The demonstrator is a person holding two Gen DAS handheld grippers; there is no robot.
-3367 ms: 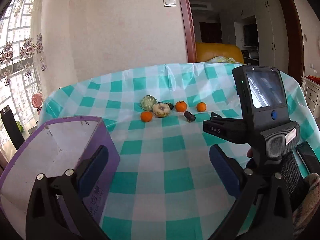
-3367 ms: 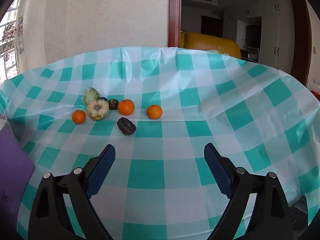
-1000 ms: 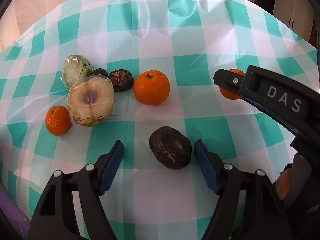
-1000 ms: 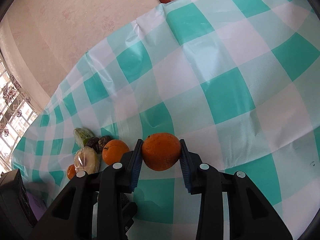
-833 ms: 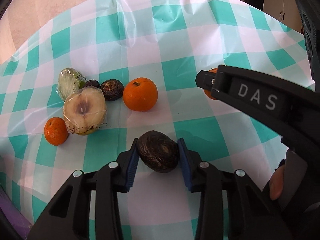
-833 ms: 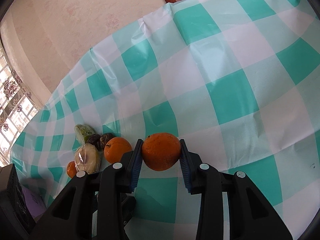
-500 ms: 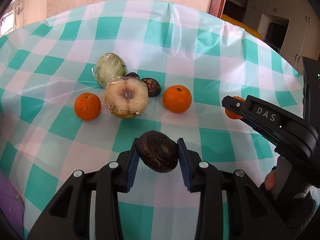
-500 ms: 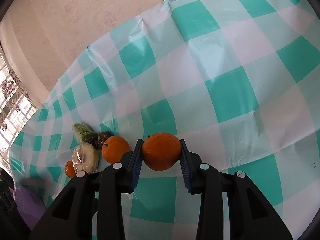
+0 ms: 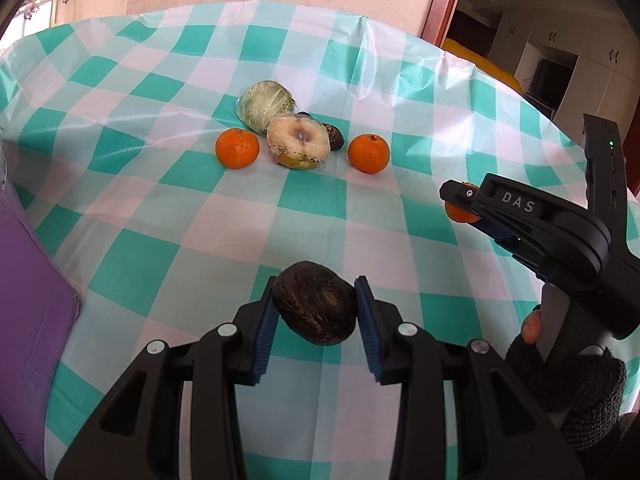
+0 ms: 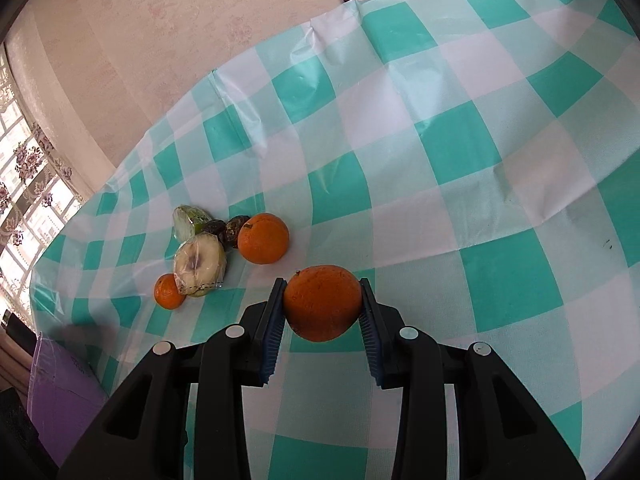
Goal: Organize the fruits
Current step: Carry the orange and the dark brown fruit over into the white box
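Note:
My left gripper (image 9: 316,307) is shut on a dark brown wrinkled fruit (image 9: 315,307) and holds it above the checked tablecloth (image 9: 160,216). My right gripper (image 10: 322,309) is shut on an orange (image 10: 321,302), also held above the cloth; in the left wrist view the right gripper (image 9: 460,204) is at the right with the orange (image 9: 460,213) peeking out. On the table lie two oranges (image 9: 237,148) (image 9: 368,153), a wrapped cut pale fruit (image 9: 299,141), a wrapped green fruit (image 9: 265,105) and small dark fruits (image 9: 335,137).
A purple box (image 9: 28,292) stands at the left table edge; it also shows in the right wrist view (image 10: 60,376). A pink wall and a doorway are behind the table.
My left gripper closed on the dark fruit, lifted it and pulled back from the fruit group. My right gripper keeps holding the orange, nearly unmoved.

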